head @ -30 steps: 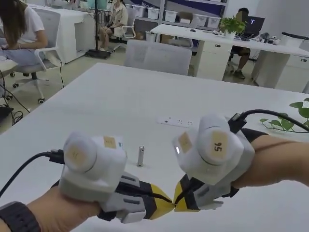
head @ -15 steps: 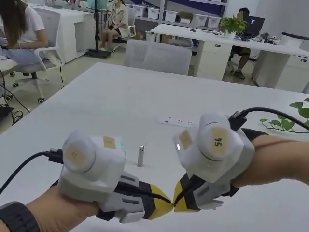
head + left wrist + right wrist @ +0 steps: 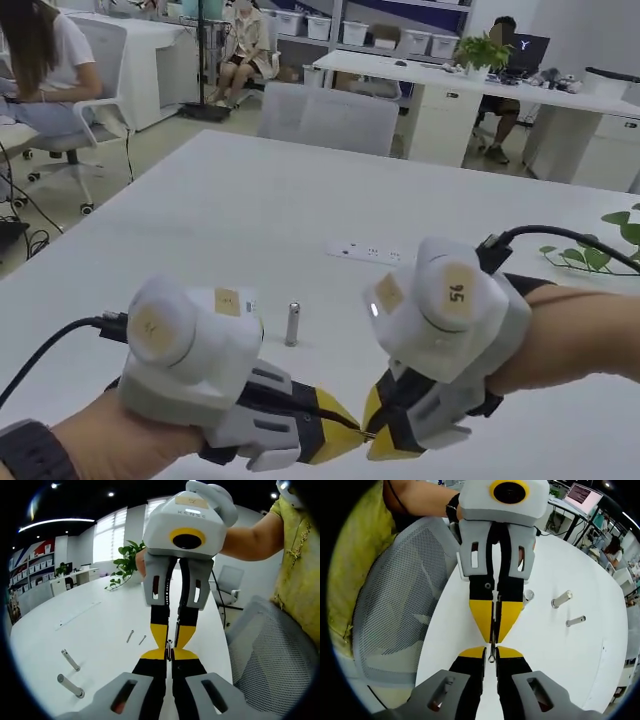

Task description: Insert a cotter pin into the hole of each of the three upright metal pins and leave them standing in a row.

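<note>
Left claw (image 3: 170, 654) and right claw (image 3: 490, 653) meet nose to nose low over the near edge of the table (image 3: 250, 200). Each is clamped, as far as I can judge, on the same cotter pin (image 3: 493, 627), my right pinching its looped end and my left its legs. I read this as a change of grip, so that one claw ends up holding the eye and the legs stick out free to enter a hole. One upright metal pin (image 3: 293, 323) stands at about 11 o'clock from the joined tips in the head view, near but clear of them. In the left gripper view two of the metal pins (image 3: 70, 660) sit at 9 o'clock from my tips, and two spare cotter pins (image 3: 130, 636) lie at 10 o'clock.
</note>
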`<state>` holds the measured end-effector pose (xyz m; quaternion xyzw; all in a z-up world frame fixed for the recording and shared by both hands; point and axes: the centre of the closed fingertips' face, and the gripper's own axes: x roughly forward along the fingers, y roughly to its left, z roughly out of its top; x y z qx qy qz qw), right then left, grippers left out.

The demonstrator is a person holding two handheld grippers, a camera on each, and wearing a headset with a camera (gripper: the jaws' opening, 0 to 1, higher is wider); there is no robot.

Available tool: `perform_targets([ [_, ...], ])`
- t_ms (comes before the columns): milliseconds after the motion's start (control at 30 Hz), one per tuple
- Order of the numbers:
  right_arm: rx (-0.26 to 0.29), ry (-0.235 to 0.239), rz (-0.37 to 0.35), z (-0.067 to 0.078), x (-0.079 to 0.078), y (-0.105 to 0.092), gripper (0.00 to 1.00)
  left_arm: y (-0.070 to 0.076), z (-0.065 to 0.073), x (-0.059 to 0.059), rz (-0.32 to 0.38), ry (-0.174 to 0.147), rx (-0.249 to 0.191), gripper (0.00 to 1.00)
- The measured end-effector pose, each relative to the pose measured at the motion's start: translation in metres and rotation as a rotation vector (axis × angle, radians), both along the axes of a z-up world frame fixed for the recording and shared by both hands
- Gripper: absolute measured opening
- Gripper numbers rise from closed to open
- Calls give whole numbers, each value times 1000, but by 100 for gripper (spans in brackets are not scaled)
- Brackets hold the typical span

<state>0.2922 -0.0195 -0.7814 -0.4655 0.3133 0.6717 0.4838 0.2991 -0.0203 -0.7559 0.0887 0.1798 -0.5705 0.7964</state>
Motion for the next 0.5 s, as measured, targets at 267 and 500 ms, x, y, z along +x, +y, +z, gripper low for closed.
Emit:
perform_targets([
  [267,-6,35,-2,1,-5,-2,7,-3,1,-6,-31,-19,11,0],
  [500,-4,13,17,2,-5,-2,4,-3,1,-7,-46,-41,23,0],
])
